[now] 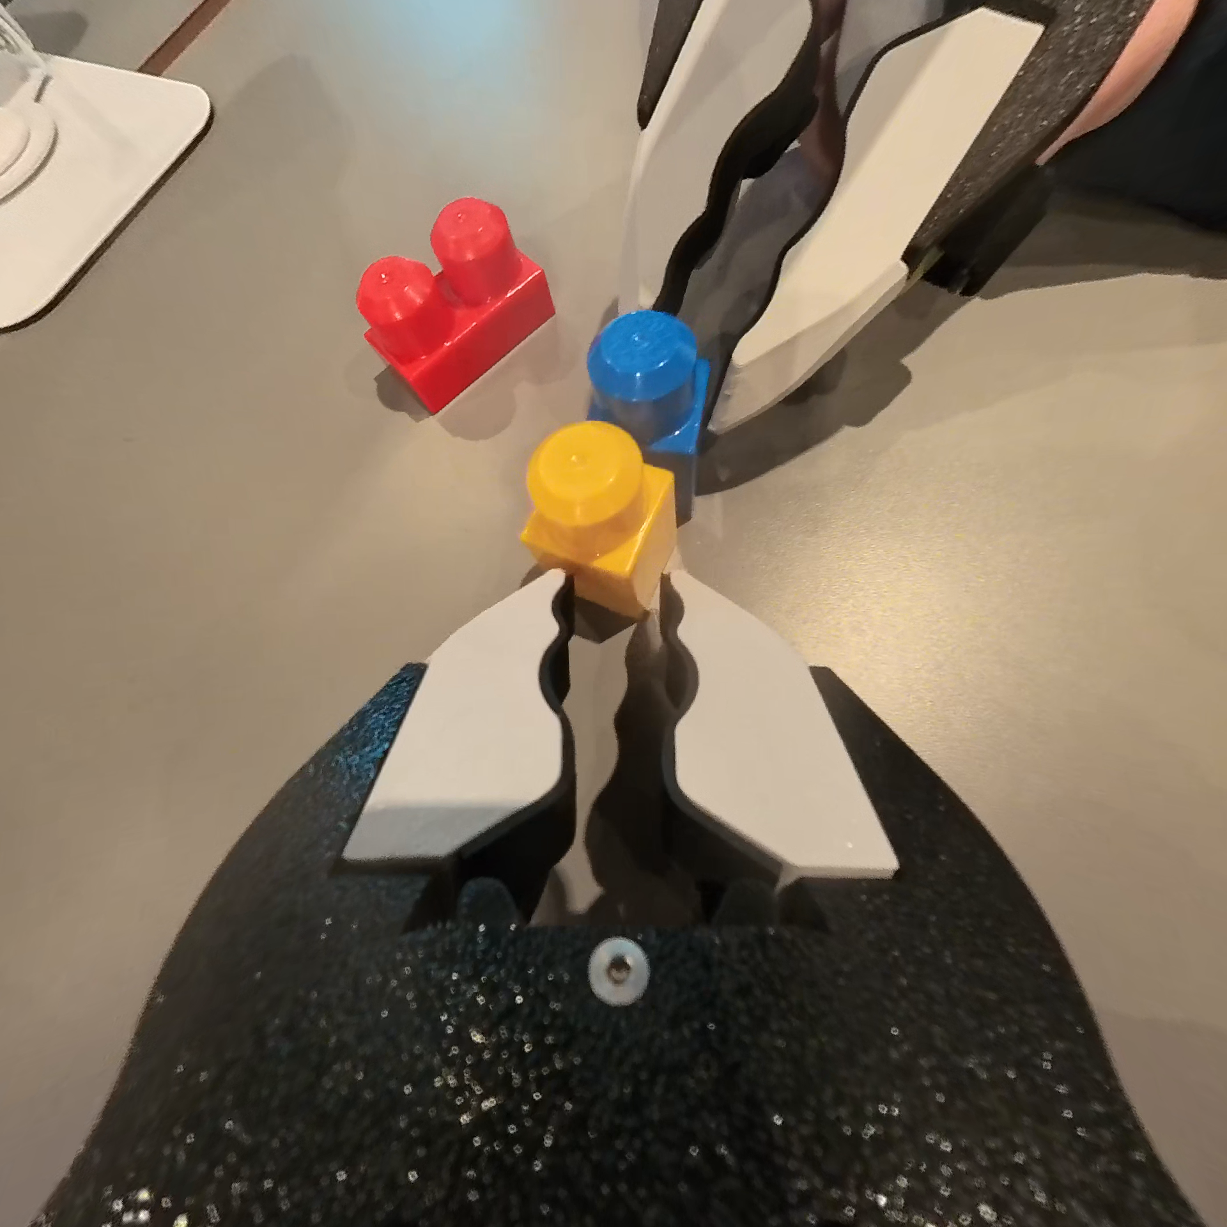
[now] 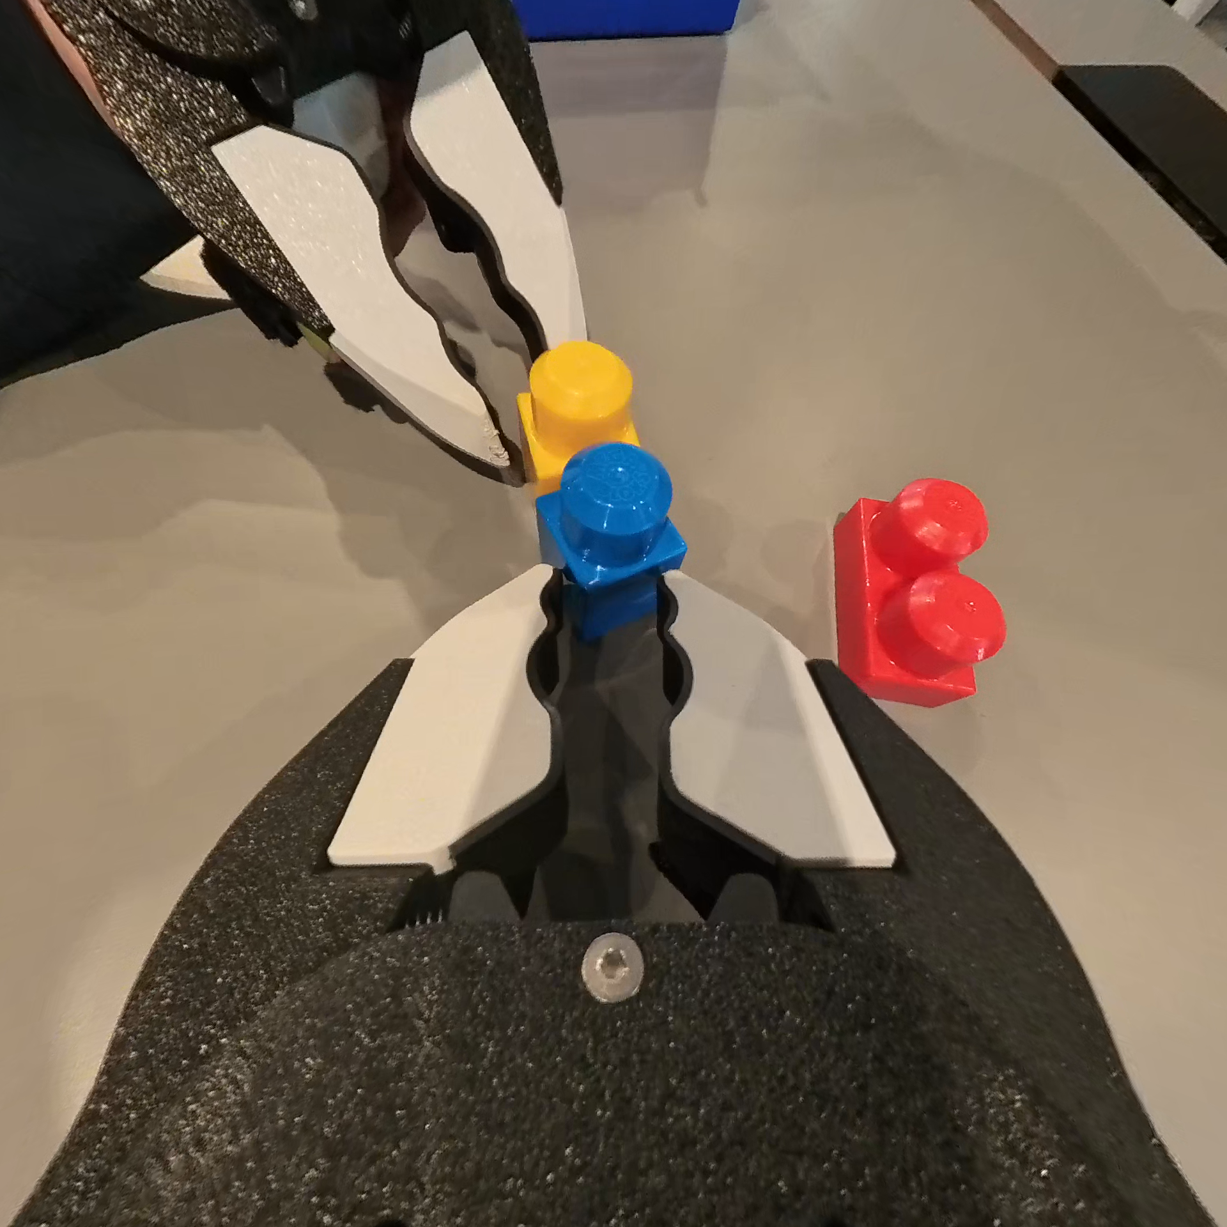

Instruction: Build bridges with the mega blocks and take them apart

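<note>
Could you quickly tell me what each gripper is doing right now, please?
Left gripper: closed on the yellow block.
Right gripper: closed on the blue block.

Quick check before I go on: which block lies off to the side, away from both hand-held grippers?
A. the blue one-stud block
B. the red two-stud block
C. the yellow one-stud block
B: the red two-stud block lies alone on the table, while the yellow block sits at the left hand-held gripper and the blue block at the right hand-held gripper.
</note>
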A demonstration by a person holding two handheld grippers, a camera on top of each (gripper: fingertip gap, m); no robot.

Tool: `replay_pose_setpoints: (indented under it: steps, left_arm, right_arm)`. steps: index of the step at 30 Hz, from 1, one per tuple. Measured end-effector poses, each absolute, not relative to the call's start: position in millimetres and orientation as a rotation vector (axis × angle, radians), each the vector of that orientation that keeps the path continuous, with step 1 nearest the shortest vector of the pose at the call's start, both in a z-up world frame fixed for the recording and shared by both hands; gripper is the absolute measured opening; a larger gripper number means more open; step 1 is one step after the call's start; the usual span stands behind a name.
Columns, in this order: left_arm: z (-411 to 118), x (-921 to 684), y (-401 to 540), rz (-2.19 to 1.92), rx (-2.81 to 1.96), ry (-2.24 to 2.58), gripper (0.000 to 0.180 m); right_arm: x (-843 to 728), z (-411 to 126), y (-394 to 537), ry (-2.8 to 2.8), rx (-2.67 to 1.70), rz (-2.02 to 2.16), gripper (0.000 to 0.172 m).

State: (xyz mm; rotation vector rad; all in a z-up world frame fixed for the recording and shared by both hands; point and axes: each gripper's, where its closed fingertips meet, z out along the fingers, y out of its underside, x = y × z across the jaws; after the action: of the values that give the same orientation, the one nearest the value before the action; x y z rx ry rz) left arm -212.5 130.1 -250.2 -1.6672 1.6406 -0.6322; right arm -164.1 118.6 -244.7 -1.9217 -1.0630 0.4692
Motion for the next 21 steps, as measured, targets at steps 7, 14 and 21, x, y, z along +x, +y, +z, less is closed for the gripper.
replay_pose_setpoints:
  steps: [7,14,21]
  left_arm:
    - [-249,-213,129,-0.645,-1.66,1.639,0.02]
    - [-245,-214,132,-0.664,-1.649,1.602,0.033]
    - [-244,-210,134,-0.655,-1.633,1.607,0.044]
  right_arm:
    - [-165,-245,117,-1.068,-1.926,0.486,0.025]
    - [-161,-236,121,-1.041,-1.862,0.494,0.043]
    - [-164,-240,128,-1.071,-1.82,0.396,0.052]
